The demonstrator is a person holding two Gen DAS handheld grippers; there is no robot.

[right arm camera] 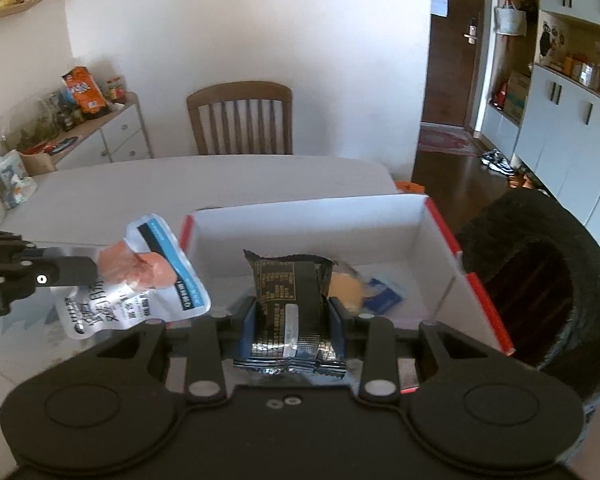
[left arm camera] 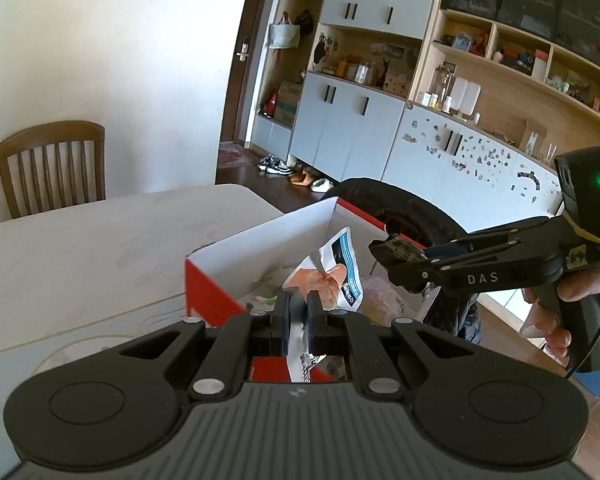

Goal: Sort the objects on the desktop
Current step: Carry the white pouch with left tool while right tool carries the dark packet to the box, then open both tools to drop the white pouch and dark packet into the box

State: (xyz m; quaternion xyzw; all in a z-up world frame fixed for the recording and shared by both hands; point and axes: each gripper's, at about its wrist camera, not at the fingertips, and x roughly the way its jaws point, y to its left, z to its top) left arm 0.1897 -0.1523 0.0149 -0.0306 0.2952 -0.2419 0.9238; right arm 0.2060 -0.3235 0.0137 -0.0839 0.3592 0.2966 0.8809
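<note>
Over the white table (right arm camera: 220,184) — left gripper (left arm camera: 299,308) pinches a silver pouch (left arm camera: 332,276), right gripper (right arm camera: 292,316) a black packet (right arm camera: 290,300).

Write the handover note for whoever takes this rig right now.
Left gripper: shut on the silver pouch, held just left of the box.
Right gripper: shut on the black packet, at the box's near edge, over its opening.
Already in the box: an orange packet and a blue packet.
Left: drop both held items into the box. No other loose items show on the table in these views.
</note>
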